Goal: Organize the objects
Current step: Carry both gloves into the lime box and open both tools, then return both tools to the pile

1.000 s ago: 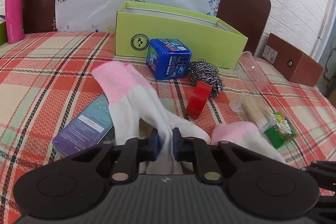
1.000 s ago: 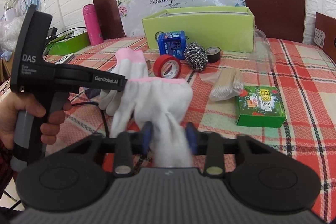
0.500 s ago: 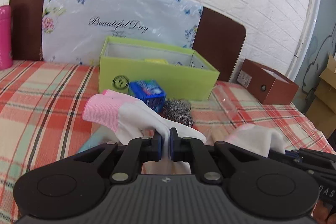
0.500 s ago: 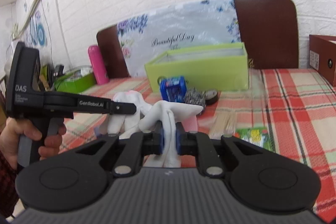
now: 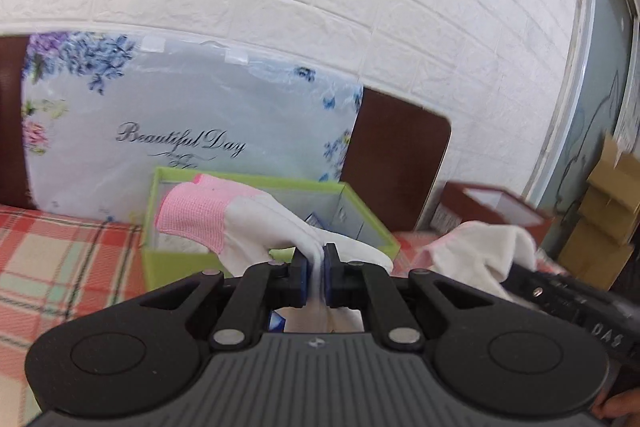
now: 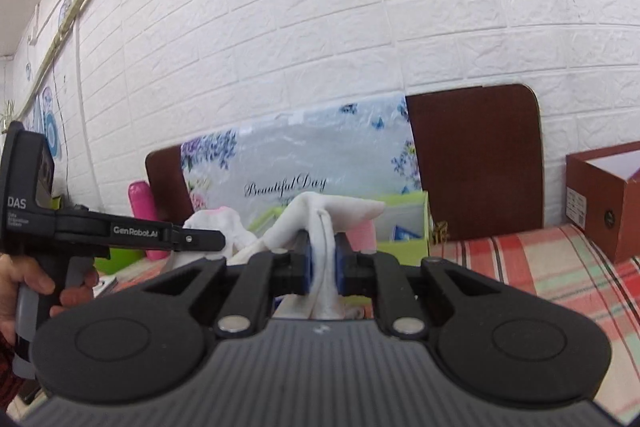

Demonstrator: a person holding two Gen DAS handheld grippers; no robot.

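Behind everything rises a white wall of embossed brick [image 6: 360, 27], and against it leans a dark brown rounded board [image 6: 476, 163] fronted by a glossy floral sheet [image 5: 192, 123] lettered "Beautiful Day". Below lies the table's checked cloth [image 5: 52, 267], woven in red, orange and pale green with thin dark lines. On it stands the open lime-green cardboard box [image 5: 160, 267], straight-walled and pale inside, and off to the right a brown carton [image 6: 608, 199] with a white lining. The left gripper [image 5: 316, 275] is held level above the cloth and aimed at the green box, its blue-padded jaws pinched tight on the white fabric of one glove [image 5: 256, 223]; that glove hangs in the air in front of the box opening, soft knit, with its ribbed pink cuff thrust up and to the left. The right gripper [image 6: 323, 269] is likewise raised and level, its jaws clamped on the second glove [image 6: 328, 215], whose limp white fingers flop over the pads toward the right, a bit of pink cuff showing behind. In the right wrist view a bare hand [image 6: 24, 291] grips the grey handle of the left tool. A pink bottle [image 6: 140, 199] stands far back at the left.
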